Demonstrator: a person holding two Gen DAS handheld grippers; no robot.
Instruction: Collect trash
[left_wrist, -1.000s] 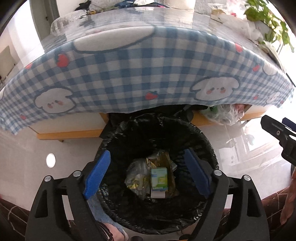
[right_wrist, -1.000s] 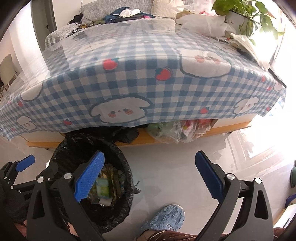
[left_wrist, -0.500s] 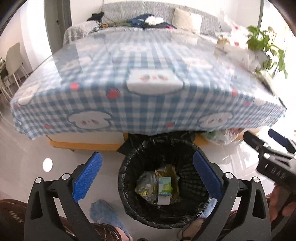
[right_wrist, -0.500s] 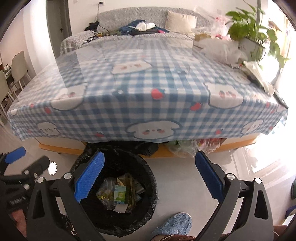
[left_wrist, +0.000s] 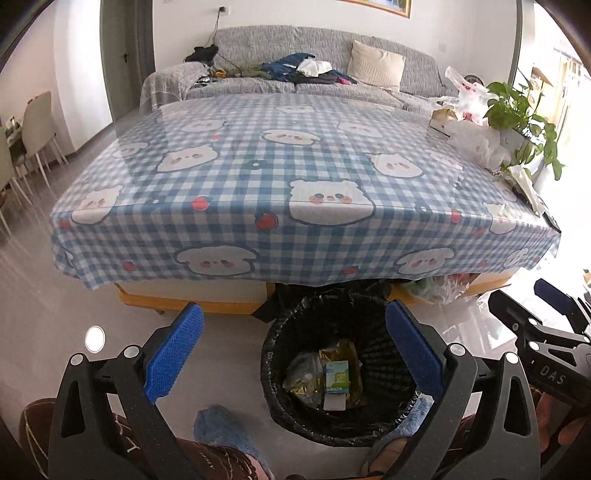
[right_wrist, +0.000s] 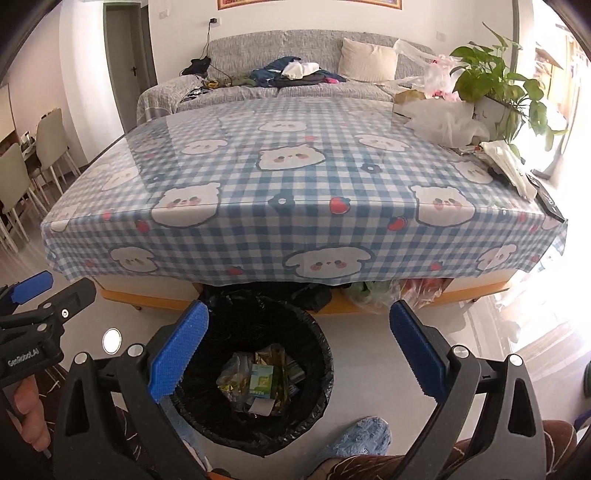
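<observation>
Black-lined trash bin (left_wrist: 334, 373) sits below us, holding a green carton (left_wrist: 337, 377); our left gripper (left_wrist: 295, 354) and right gripper (right_wrist: 295, 350) gape empty. Remaining plastic bags (right_wrist: 443, 120) lie far right on the table (right_wrist: 258, 192), nearer our right.

Glossy checked tablecloth (left_wrist: 303, 177), shiny black plastic bin liner (left_wrist: 280, 410), perhaps foil wrappers (right_wrist: 273, 354)

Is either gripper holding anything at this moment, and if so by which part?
Nothing is held. The left gripper and right gripper both stand open and empty above the trash bin.
</observation>
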